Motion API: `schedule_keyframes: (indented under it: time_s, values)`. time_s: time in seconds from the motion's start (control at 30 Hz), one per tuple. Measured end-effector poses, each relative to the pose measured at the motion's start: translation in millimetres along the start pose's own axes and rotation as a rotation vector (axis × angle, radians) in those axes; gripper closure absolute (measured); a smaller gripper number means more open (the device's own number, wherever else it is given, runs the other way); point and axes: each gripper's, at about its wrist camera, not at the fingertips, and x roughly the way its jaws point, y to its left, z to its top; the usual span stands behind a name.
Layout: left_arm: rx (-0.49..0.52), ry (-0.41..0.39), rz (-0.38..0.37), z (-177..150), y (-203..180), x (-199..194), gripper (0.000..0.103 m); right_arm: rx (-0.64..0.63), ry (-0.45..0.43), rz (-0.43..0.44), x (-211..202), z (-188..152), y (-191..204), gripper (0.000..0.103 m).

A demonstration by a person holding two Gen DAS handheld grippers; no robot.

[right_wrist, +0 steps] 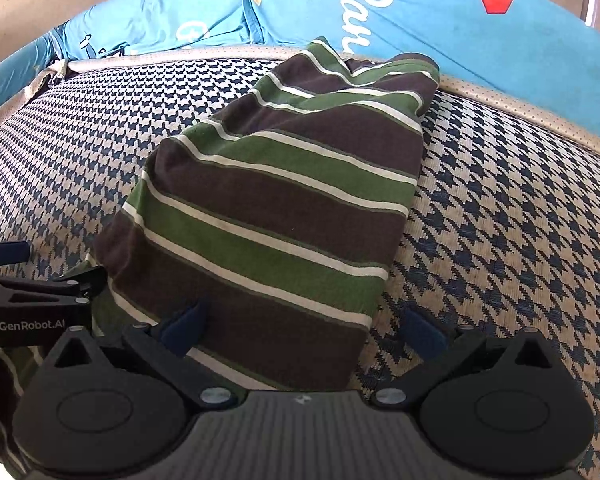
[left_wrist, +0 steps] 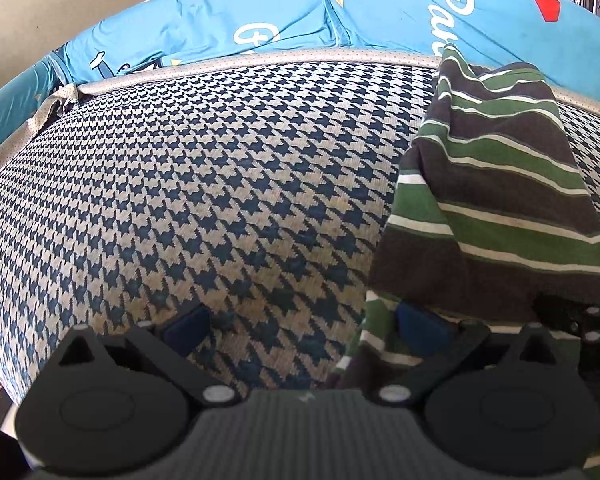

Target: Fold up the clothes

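Shirt (right_wrist: 276, 208) folded on mat (right_wrist: 500, 220) — both grippers' fingers spread.

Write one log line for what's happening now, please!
step: fold clothes | shirt: folded strip on mat | left gripper: open at shirt's left edge | right gripper: open over near end | blue bedding behind
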Motion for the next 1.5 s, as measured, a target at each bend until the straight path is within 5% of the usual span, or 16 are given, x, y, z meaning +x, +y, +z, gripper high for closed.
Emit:
schedule_keyframes:
  time_s: [0.3, 0.63, 1.13, 1.5]
  values:
    - [0.015, 0.039, 0.018, 14, -9, 4, 0.000, -0.027, 0.016, 0.001, 0, 11, 0, 0.000]
    - [0.003, 0.055, -0.013, 35, -12, 10, 0.000, 0.034, -0.098, 0.051, -8, 34, -17, 0.000]
    - [0.028, 0.023, -0.023, 77, -31, 35, 0.000, 0.275, -0.212, 0.060, 3, 63, -76, 0.022]
    - [-0.124, 0.084, -0.036, 90, -14, 62, 0.000, 0.344, -0.258, 0.068, 30, 79, -107, 0.026]
